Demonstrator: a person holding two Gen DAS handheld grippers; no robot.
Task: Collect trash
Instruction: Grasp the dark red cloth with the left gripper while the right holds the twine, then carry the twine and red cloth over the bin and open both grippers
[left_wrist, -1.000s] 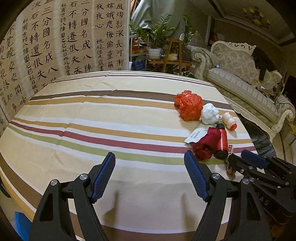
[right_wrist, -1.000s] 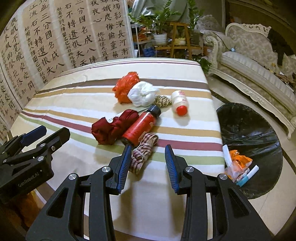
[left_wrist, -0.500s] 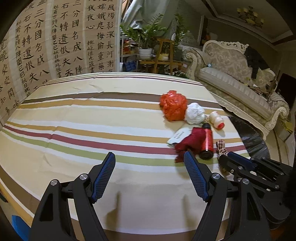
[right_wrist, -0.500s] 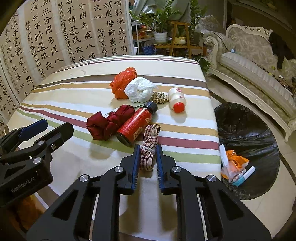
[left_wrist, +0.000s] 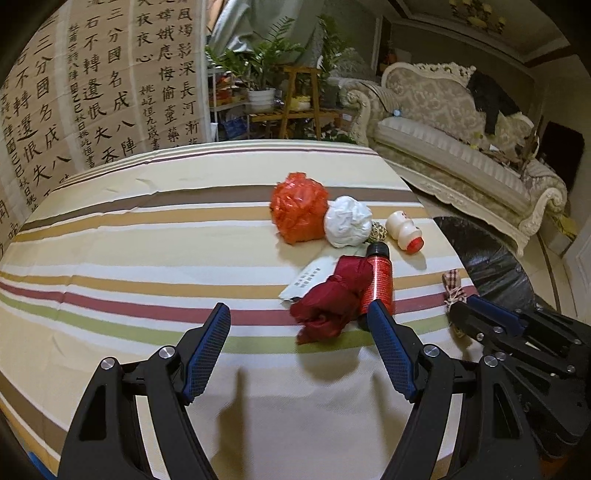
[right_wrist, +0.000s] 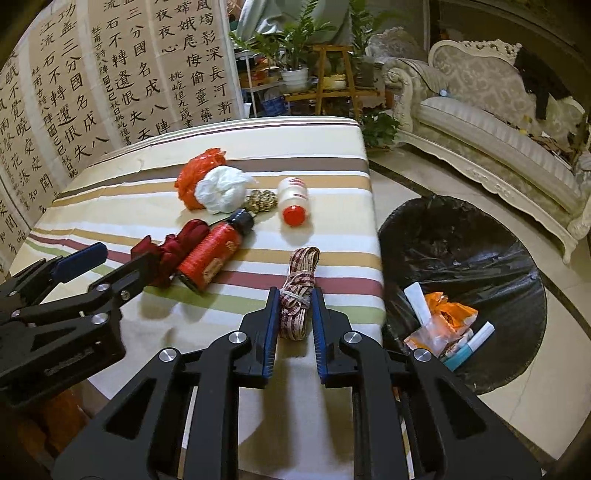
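My right gripper (right_wrist: 296, 295) is shut on a red-and-cream checked cord bundle (right_wrist: 301, 273) near the table's right edge; the bundle (left_wrist: 453, 286) also shows in the left wrist view. My left gripper (left_wrist: 298, 308) stands open just in front of a dark red cloth (left_wrist: 330, 302) and a red bottle with a black cap (left_wrist: 377, 277). Behind them lie an orange plastic ball (left_wrist: 298, 212), a white crumpled wad (left_wrist: 348, 220), a small white bottle with a red cap (left_wrist: 404, 230) and a white paper slip (left_wrist: 308, 282).
A black-lined trash bin (right_wrist: 461, 251) stands on the floor right of the striped table (right_wrist: 332, 173), with wrappers in it. A small braided knot (right_wrist: 261, 200) lies by the white wad. A sofa (right_wrist: 491, 147) and plants are behind.
My right jaws closed on the cord bundle and drew it rightward, away from the red bottle. My left gripper, still open, moved right toward the dark red cloth.
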